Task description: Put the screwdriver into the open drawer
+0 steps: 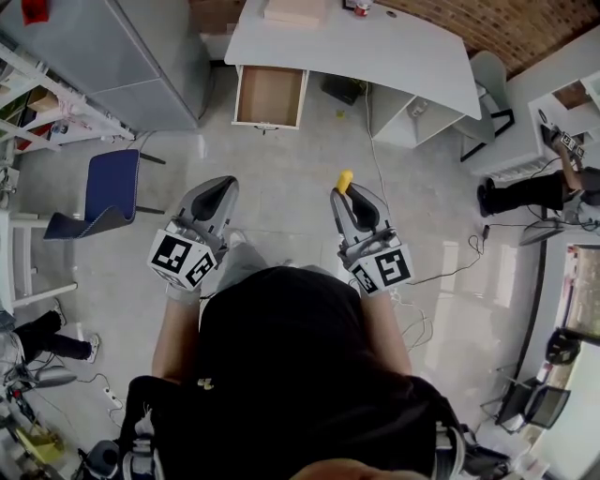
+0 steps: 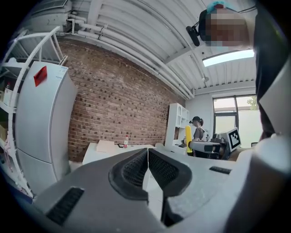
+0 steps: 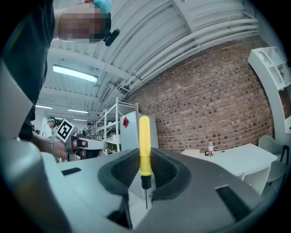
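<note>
A yellow-handled screwdriver (image 3: 144,145) stands upright between the pads of my right gripper (image 3: 144,175), which is shut on it; its metal shaft hangs below the handle. From above, the yellow handle (image 1: 344,180) pokes out at the tip of my right gripper (image 1: 345,192). My left gripper (image 1: 223,187) is held level beside it, left of it, with its jaws closed together and nothing in them (image 2: 148,170). The open wooden drawer (image 1: 270,97) juts from the white desk (image 1: 375,47) well ahead of both grippers, and looks bare inside.
A blue chair (image 1: 103,192) stands at the left near a grey fridge (image 1: 122,47). A white shelf unit (image 1: 403,117) sits under the desk's right side. A box (image 1: 295,11) and a small bottle (image 1: 362,7) rest on the desk. Cables trail on the floor at right.
</note>
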`<state>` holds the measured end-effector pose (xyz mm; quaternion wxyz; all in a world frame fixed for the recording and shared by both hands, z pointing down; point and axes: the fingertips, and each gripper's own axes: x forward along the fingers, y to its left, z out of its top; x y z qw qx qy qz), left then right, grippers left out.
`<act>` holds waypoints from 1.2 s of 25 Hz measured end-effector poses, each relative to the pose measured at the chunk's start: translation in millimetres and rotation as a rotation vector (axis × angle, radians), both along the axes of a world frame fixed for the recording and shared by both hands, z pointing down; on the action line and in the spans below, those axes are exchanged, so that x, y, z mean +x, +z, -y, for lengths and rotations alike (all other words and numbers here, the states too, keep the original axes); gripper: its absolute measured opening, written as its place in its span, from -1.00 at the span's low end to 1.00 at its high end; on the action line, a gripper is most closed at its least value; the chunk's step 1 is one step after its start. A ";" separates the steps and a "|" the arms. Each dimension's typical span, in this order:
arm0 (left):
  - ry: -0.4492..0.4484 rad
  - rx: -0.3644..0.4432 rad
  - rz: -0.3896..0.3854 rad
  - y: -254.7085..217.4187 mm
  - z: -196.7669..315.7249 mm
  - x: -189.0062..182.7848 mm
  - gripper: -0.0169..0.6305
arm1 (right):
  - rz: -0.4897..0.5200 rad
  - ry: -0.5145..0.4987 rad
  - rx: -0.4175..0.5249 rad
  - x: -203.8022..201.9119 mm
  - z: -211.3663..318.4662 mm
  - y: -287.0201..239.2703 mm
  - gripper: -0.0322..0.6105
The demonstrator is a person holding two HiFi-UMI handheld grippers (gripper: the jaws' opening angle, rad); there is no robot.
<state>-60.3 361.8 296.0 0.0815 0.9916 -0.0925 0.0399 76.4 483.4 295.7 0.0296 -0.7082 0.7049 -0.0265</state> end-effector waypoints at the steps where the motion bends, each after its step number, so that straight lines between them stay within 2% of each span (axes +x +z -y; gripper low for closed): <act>1: 0.000 -0.005 0.000 2.1 6.9 2.7 -0.92 | 0.001 -0.001 -0.005 1.6 6.5 2.4 -0.65; 12: 0.061 -0.071 -0.015 15.2 130.6 23.4 -0.92 | 0.007 0.061 -0.053 14.4 122.4 13.6 -0.65; 23: 0.132 -0.079 -0.002 24.1 261.5 39.3 -0.92 | 0.027 0.144 -0.109 25.5 243.9 22.0 -0.65; 30: 0.144 -0.057 0.029 34.1 322.7 39.1 -0.92 | 0.034 0.133 -0.143 26.9 317.2 37.7 -0.65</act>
